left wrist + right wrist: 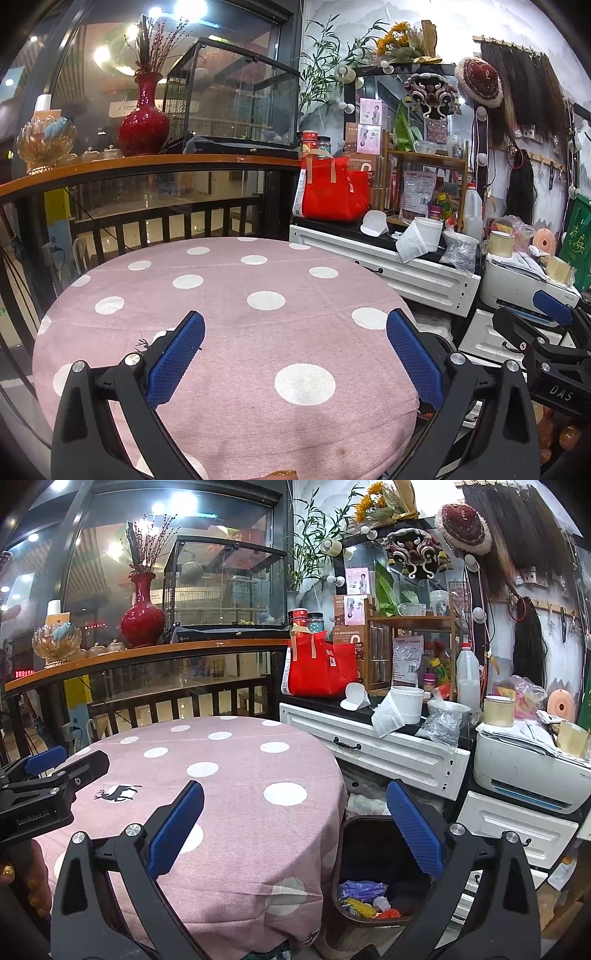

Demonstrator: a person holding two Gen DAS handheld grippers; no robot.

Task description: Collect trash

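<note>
1. The left gripper [295,360] hangs over the near half of the round desk [229,317], its jaws spread wide with nothing between them. The pink dotted cloth under it is bare in this view; I see no scrap on it to pick up.

2. Further right, the right gripper [295,838] is also wide and empty. It sits at the desk's right edge: its left finger is over the cloth, its right finger past the rim and over the bin [373,882].

3. The bin stands on the floor just beside the desk, below and to the right of it. Inside lies the trash [365,901]: a purple crumple, something yellow, a small clear piece, an orange bit. So the task's things appear to be already collected, low and forward-right of the right gripper.

4. The relation that matters: the bin lies to the right of both grippers, and the right one is clearly nearer, almost above its opening. Any further drop would fall to that arm, straight down.

5. The counter [388,734] beyond, at far right, holds cups, bags and tape, but whether any of that counts as trash I cannot tell.
</note>
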